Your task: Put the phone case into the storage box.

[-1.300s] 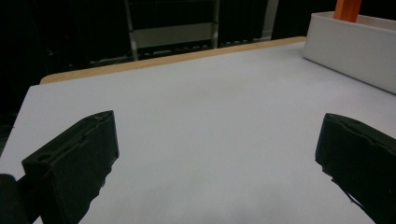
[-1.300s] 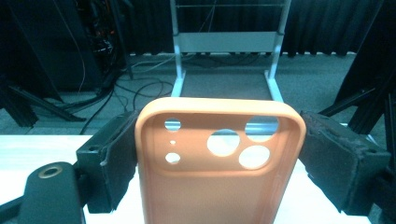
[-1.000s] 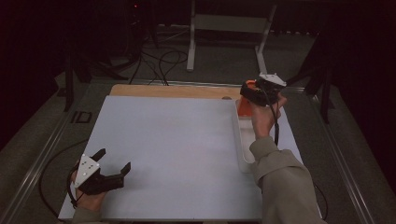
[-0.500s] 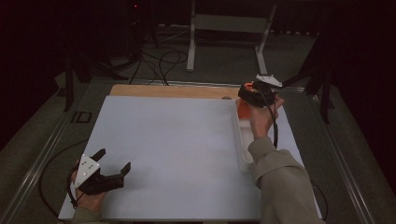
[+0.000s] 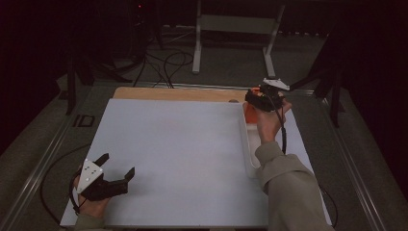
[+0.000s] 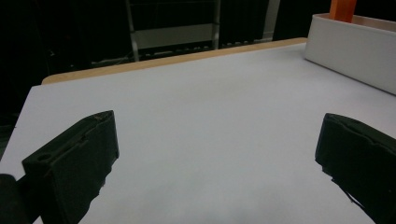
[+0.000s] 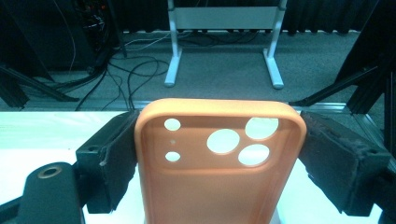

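The right gripper (image 7: 219,163) holds an orange phone case (image 7: 219,168). Its fingers (image 7: 114,158) press on the two long sides of the case, so they are closed on it. The case stands up straight, with the camera holes at the top. From the high view, the case (image 5: 249,113) sits at the far end of the white tray (image 5: 246,149), just above it.

The left gripper (image 5: 107,182) rests on the desk (image 5: 178,144), well away from the tray. Its fingers (image 6: 74,163) are wide apart and hold nothing.

The job now looks like lifting the case out of the tray. To do it well, keep the squeeze soft and even, because the case is bendy and could pop out. Lift it straight up so it does not bump the tray wall. Keep it upright until it is past the tray's rim.
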